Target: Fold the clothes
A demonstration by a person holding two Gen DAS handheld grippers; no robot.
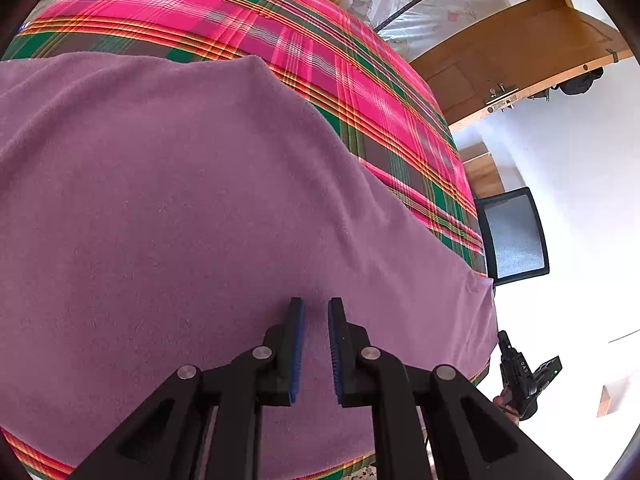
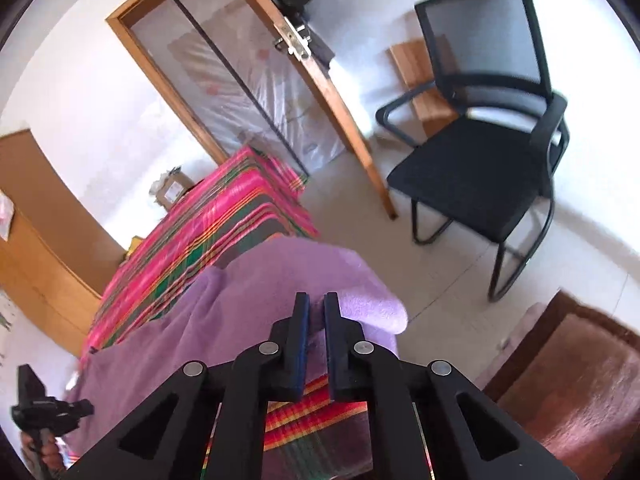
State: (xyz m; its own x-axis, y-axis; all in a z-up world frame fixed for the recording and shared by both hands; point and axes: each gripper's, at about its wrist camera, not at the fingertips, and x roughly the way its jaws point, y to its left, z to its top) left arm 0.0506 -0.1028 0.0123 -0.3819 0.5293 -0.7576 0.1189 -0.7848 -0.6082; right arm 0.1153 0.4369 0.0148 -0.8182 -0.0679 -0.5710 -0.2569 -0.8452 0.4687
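Left gripper [image 1: 317, 308] hovers over the purple garment [image 1: 180, 208], jaws slightly apart; right gripper [image 2: 316, 304] pinches its lifted corner at the plaid table [image 2: 224, 220] edge.

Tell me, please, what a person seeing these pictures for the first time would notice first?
First, the bright pink, green and orange plaid cloth that covers the table, with the soft purple fleece garment spread over its near part. In the right wrist view, a corner of that garment hangs over the table's edge in front of the right gripper, and a black mesh office chair stands on the pale floor beyond.
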